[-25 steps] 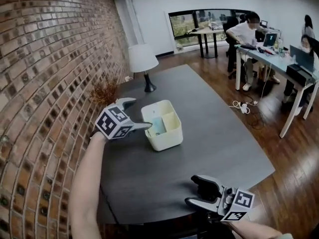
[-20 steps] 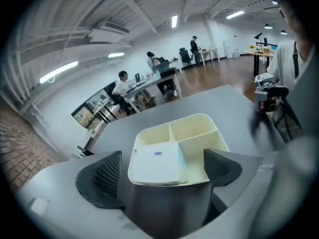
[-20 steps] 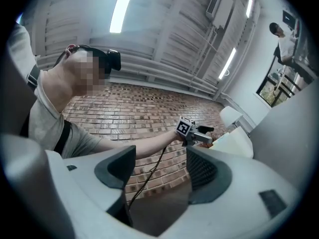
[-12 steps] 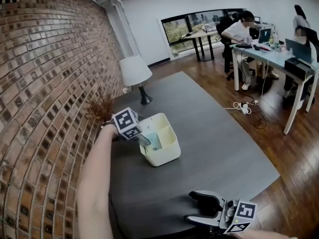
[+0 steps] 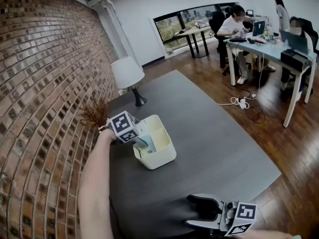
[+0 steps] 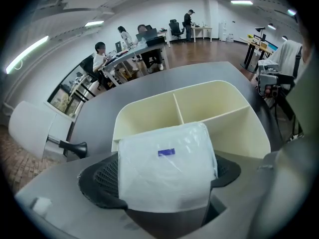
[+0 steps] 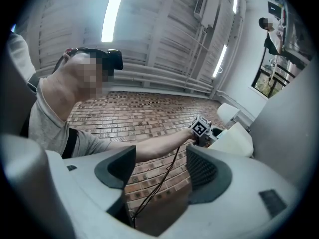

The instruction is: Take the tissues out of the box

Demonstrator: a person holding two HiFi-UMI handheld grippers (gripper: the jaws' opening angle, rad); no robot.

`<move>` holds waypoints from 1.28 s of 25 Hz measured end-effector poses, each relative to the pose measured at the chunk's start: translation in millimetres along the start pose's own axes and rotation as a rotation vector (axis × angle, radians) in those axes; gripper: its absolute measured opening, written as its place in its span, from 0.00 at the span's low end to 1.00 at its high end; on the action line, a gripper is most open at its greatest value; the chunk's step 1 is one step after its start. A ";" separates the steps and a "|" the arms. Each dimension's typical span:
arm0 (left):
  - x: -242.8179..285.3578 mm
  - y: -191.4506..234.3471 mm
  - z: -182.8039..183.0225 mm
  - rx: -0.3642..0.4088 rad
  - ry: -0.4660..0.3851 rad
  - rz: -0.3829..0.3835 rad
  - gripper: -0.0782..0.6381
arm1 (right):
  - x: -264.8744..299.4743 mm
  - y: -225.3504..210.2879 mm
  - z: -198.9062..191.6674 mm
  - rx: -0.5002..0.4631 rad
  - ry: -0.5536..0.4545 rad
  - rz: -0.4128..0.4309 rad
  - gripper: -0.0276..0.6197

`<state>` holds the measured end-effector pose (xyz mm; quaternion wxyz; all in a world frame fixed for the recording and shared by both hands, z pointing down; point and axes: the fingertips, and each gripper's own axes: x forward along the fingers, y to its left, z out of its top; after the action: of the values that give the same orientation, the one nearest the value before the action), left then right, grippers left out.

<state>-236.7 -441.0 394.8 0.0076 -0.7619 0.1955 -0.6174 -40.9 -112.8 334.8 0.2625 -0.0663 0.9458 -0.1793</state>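
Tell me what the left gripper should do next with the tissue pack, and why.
Probably lift straight up: the left gripper, reaching into the box, is shut on the tissue pack, so the rim must be cleared before moving sideways.

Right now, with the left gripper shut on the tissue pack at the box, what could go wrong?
The tissue pack has a slick plastic wrap, so the left gripper may lose it on the lift.
Nothing holds the box: the right gripper sits open, away at the table's near edge. The box could drag or tip if the pack catches its wall.
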 end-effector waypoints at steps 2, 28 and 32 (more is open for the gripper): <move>-8.1 3.2 -1.1 0.000 -0.007 0.009 0.80 | 0.2 -0.6 -0.2 0.002 -0.002 0.002 0.55; -219.8 -274.0 -12.0 -0.788 -1.949 -0.090 0.80 | 3.6 2.1 -15.6 -0.014 0.034 -0.041 0.55; -215.7 -318.6 -19.5 -0.869 -2.247 -0.286 0.80 | 5.8 7.5 -18.4 -0.018 0.033 -0.034 0.55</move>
<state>-197.9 -76.1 277.7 -0.1516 -0.8267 0.1848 0.5094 -55.6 -101.5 343.9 0.2431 -0.0815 0.9504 -0.1762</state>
